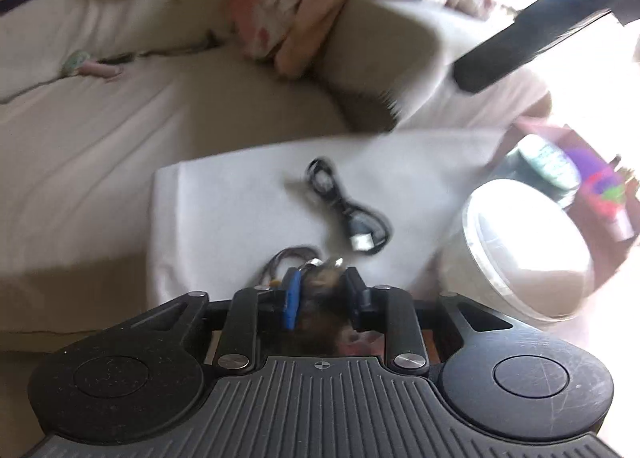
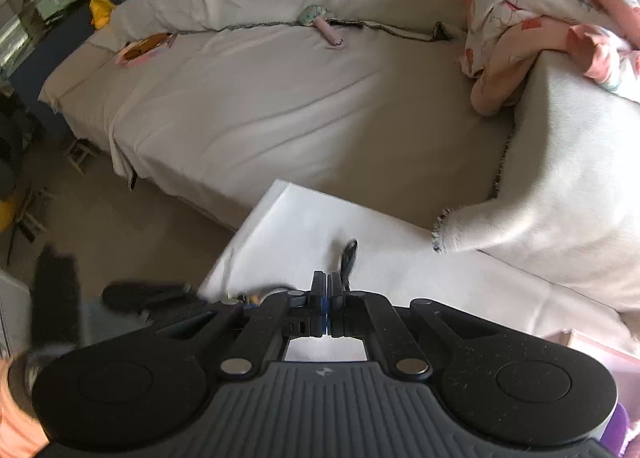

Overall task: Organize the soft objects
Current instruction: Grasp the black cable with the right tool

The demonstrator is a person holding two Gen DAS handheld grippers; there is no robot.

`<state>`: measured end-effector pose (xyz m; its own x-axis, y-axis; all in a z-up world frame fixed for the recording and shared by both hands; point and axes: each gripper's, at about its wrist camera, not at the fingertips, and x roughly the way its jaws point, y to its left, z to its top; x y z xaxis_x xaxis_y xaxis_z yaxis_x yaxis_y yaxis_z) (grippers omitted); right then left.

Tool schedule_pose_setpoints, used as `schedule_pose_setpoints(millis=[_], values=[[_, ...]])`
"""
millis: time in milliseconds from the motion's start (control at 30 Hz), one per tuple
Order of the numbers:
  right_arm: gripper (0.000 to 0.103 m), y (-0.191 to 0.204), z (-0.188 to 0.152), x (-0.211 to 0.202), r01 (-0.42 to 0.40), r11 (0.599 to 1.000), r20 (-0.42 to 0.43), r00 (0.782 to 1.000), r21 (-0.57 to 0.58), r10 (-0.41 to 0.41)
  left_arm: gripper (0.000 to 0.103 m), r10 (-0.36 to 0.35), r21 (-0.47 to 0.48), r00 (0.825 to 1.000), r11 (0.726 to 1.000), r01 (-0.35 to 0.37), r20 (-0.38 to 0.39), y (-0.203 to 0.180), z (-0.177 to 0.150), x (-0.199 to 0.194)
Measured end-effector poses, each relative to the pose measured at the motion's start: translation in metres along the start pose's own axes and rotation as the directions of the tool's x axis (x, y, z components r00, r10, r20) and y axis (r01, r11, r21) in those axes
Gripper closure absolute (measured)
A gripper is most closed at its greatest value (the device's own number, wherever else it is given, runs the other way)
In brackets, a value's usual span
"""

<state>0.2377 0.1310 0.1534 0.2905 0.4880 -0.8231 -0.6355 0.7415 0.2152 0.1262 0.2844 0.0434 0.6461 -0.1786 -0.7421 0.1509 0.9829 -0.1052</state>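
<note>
The left gripper (image 1: 318,282) holds a small furry brown soft thing (image 1: 320,290) between its jaws, with a metal ring and thin cords poking out by it, so it may be a fluffy key charm; it is too blurry to be sure. This soft thing hangs just above the near edge of a white pad (image 1: 240,194), and the pad is the landmark here. A black cable (image 1: 348,206) lies coiled on the middle of the pad, just past the furry thing. To the right of the pad stands a round clear tub (image 1: 524,250) with a white lid. Behind the pad is a big bed (image 2: 248,106) with a pale sheet, and a pink flowery blanket (image 2: 540,14) sits in a heap on the far right of it. A small toy with a pink handle (image 2: 320,24) lies far back on the bed, well apart from the pad. The right gripper (image 2: 327,298) is over the pad too, with its jaws shut tight together and nothing in them. I think the step now is carrying the furry thing to where it belongs. The next move likely needs the left gripper to pick a spot, go there slowly, and only then let go. The right gripper could open up and go for another soft thing, like the toy on the bed.
</note>
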Motion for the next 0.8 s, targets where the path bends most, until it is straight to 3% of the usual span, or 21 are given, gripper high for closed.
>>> schedule_pose_setpoints(millis=[33,133,167,300,433,500,533,633,800], values=[[0.096,-0.002,-0.002,-0.001,0.009,1.0,0.0,1.0,-0.007,-0.009,0.072,-0.001,-0.005,1.0,1.0,0.001,-0.012,0.0,-0.003,0.0],[0.066,-0.004,-0.003,0.012,0.011,1.0,-0.028,1.0,0.002,-0.01,0.073,-0.016,-0.019,0.999,1.0,0.015,-0.037,0.005,-0.01,0.0],[0.064,-0.007,0.0,0.021,0.009,1.0,-0.037,0.999,0.016,-0.008,0.073,-0.019,-0.023,0.998,1.0,0.018,-0.059,0.008,-0.012,0.003],[0.064,-0.014,0.016,0.072,0.037,0.998,-0.111,0.993,0.048,-0.032,0.073,-0.027,-0.061,0.999,0.998,0.025,-0.03,0.011,-0.016,0.002],[0.065,-0.02,0.025,0.123,0.064,0.995,-0.189,0.981,0.073,-0.049,0.084,-0.068,-0.139,0.998,0.988,0.066,-0.013,0.02,-0.011,0.007],[0.077,-0.019,0.025,0.138,0.061,0.996,-0.208,0.977,0.067,-0.046,0.085,-0.1,-0.19,0.993,0.976,0.109,0.057,0.028,-0.015,0.001],[0.096,-0.018,0.026,0.137,0.029,0.997,-0.194,0.981,0.067,-0.016,0.086,-0.12,-0.201,0.988,0.97,0.138,0.099,0.029,-0.016,-0.006],[0.095,-0.012,0.024,0.124,-0.007,1.0,-0.186,0.982,0.03,0.013,0.086,-0.15,-0.196,0.963,0.961,0.195,0.222,0.032,-0.012,-0.037],[0.098,-0.003,0.02,0.05,-0.043,0.999,-0.044,0.998,0.013,0.044,0.086,-0.146,-0.093,0.907,0.976,0.197,0.396,0.018,0.012,-0.11]])
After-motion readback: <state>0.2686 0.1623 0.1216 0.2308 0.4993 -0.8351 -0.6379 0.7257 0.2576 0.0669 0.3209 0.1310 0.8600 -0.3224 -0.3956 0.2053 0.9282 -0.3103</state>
